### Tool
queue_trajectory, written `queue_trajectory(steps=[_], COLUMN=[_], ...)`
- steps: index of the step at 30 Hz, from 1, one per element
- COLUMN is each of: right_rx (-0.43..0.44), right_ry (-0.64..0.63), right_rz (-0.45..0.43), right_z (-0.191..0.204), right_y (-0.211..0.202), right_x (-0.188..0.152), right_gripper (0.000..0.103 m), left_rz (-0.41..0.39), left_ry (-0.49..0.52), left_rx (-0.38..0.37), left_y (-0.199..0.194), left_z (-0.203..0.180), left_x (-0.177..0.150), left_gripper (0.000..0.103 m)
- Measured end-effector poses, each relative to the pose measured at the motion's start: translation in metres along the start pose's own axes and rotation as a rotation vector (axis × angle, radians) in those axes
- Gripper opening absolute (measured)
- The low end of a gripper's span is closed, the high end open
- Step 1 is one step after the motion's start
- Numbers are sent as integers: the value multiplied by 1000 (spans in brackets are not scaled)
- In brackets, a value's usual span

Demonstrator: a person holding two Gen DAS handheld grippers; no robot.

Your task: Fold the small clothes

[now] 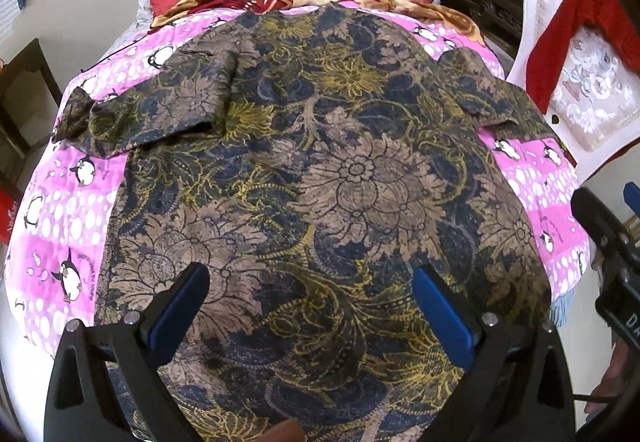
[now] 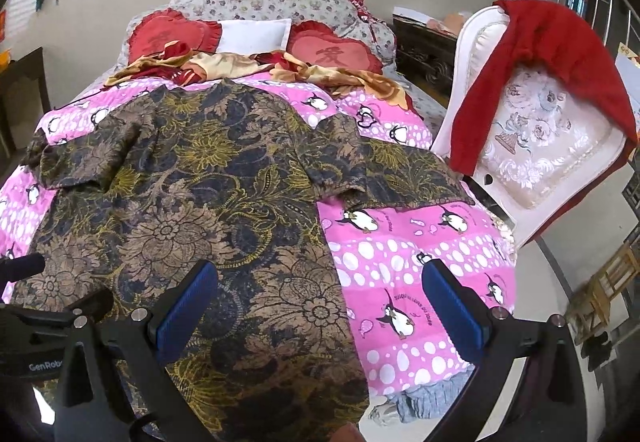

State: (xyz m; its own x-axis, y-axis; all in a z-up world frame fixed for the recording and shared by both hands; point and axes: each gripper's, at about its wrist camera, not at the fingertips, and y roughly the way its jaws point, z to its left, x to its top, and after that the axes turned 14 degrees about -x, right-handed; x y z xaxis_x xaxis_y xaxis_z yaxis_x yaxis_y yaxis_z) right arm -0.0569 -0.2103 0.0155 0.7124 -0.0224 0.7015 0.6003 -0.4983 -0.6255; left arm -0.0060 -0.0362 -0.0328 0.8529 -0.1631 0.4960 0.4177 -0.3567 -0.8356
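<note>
Shirt [image 1: 320,169] is lying flat on the bed's pink quilt [image 2: 420,250], both tools (left tool [image 1: 312,306], right tool [image 2: 320,302]) spread wide and empty, so a sloppy pinch probably drags quilt along too.

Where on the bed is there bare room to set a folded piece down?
Beside the shirt, the pink penguin quilt lies bare between the shirt's side edge, its sleeve and the white chair. The head end is crowded with heart pillows and a rumpled blanket.

Bed [image 2: 416,254] with pink penguin quilt, floral shirt [image 2: 192,226] spread flat, red heart pillows [image 2: 332,51] at head
</note>
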Motion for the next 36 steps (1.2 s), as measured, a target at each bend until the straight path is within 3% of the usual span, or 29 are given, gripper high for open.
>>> queue_trajectory(steps=[5, 11, 14, 19, 22, 25, 29, 36], right_rx=[-14, -60, -73, -86, -89, -89, -86, -55], right_ry=[-6, -14, -20, -27, -23, -25, -25, -22], right_rz=[3, 15, 31, 61, 78, 85, 91, 87], right_z=[5, 10, 12, 12, 10, 11, 13, 21], right_y=[1, 6, 11, 23, 28, 30, 33, 41], right_x=[4, 7, 6, 3, 0, -1, -1, 2], right_gripper=[103, 103, 103, 103, 103, 103, 103, 103], left_rz=[-56, -160, -119, -90, -110, -119, -157, -151], left_ry=[-16, 43, 87, 50, 60, 78, 92, 46], left_rx=[8, 11, 29, -17, 26, -10, -2, -20], left_y=[-12, -24, -20, -14, -13, -14, -19, -10], left_z=[16, 29, 30, 43, 46, 46, 46, 65], left_x=[3, 10, 10, 5, 2, 1, 2, 8], left_gripper=[103, 103, 103, 103, 103, 103, 103, 103])
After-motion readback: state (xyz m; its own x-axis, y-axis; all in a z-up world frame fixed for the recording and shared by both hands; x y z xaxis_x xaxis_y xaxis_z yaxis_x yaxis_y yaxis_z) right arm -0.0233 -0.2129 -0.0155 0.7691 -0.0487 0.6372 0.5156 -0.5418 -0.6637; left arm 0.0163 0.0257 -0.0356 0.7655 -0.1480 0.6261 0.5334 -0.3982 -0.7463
